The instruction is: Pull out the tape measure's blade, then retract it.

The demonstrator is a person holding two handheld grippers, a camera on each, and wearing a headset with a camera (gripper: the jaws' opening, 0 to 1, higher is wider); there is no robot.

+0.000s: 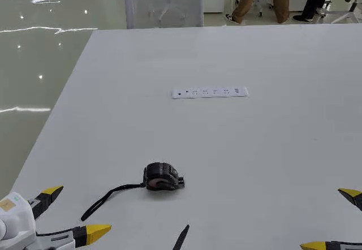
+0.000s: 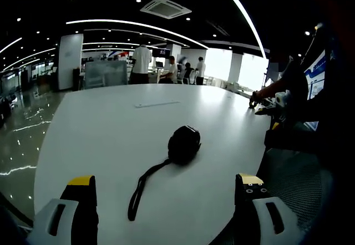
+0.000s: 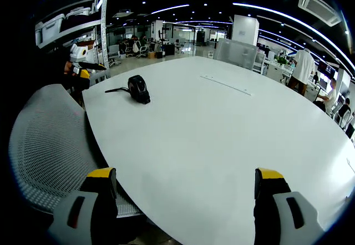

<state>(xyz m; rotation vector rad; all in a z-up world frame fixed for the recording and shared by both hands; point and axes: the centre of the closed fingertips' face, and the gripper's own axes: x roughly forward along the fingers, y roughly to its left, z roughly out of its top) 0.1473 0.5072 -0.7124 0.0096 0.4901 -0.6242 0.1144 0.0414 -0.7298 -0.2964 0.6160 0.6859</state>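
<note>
Tape measure (image 1: 163, 177) — on surface (image 1: 237, 148), near front edge, strap (image 1: 107, 198) trailing left. Left hand-held gripper (image 1: 78, 210), right hand-held gripper (image 1: 330, 219) — each spread, empty, apart from it. Advised: left clamps body, right pinches hook (image 1: 180, 181), pulls level.

Table (image 1: 266, 159): white top, mostly bare.
Tape measure (image 1: 163, 177): near edge, left of centre; free room right and far side.
Strap (image 1: 107, 198): black loop, from tape measure twd left gripper (image 1: 78, 210); lies across that approach.
Right gripper (image 1: 330, 219): bare top btwn it and tape measure.
Power strip (image 1: 210, 92): flat, mid-table, well apart.
Chair (image 3: 44, 139): mesh, beside table's near edge.
</note>
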